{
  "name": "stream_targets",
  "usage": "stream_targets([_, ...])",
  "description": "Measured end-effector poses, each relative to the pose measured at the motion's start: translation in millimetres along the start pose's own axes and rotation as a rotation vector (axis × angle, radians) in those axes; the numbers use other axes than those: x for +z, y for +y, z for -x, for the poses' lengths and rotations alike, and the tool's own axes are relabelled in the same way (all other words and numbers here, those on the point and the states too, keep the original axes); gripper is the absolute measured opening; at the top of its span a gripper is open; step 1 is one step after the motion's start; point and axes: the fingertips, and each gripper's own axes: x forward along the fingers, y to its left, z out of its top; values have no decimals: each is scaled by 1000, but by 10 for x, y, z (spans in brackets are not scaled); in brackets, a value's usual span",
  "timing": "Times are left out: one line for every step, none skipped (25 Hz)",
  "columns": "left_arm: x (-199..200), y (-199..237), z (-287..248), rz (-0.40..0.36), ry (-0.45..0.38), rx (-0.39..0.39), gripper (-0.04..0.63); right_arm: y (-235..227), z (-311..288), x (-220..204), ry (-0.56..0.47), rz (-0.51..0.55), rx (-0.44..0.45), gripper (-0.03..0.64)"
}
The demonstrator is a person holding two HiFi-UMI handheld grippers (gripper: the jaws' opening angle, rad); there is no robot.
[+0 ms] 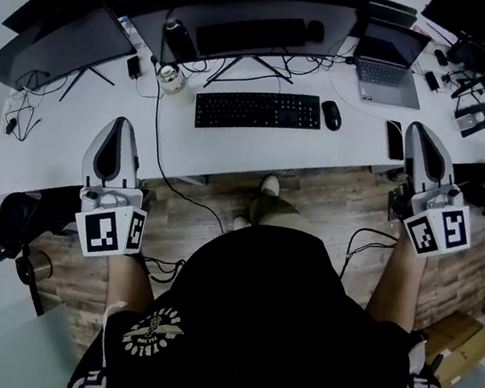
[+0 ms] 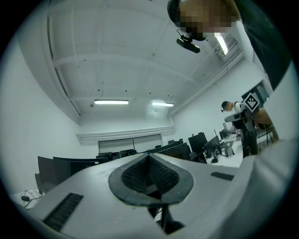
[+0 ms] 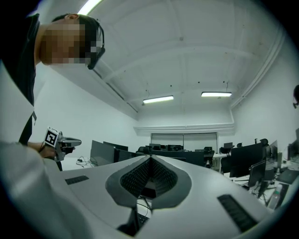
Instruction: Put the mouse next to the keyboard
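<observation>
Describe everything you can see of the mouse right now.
The mouse is a small black oval with a smooth, plastic-looking shell. It lies flat on the white desk, just off the right end of the black keyboard, with its long axis pointing toward the monitors. A narrow gap seems to separate the two. No cable can be made out. Only the desk touches it.

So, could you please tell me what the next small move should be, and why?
Probably just pull both grippers back: the mouse already lies just right of the keyboard, and the left gripper and right gripper are shut and empty.
</observation>
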Motion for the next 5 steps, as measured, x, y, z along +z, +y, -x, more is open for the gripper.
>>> stream_targets([-8,-12,12,2,0,-2,2,3,0,-23,3,1,2,2])
stream_targets([-14,-26,17,3,-2,-6,2,0,-1,-48,5,0,5,2])
stream_targets([-25,-42,16,3,-2,-9,2,-6,0,-76,8,-3,7,2])
stream_targets([-41,-60,12,4,-2,-12,2,-16,5,-106,10,-9,8,1])
stream_targets([-60,-79,6,5,0,-15,2,-26,12,-136,12,-15,8,2])
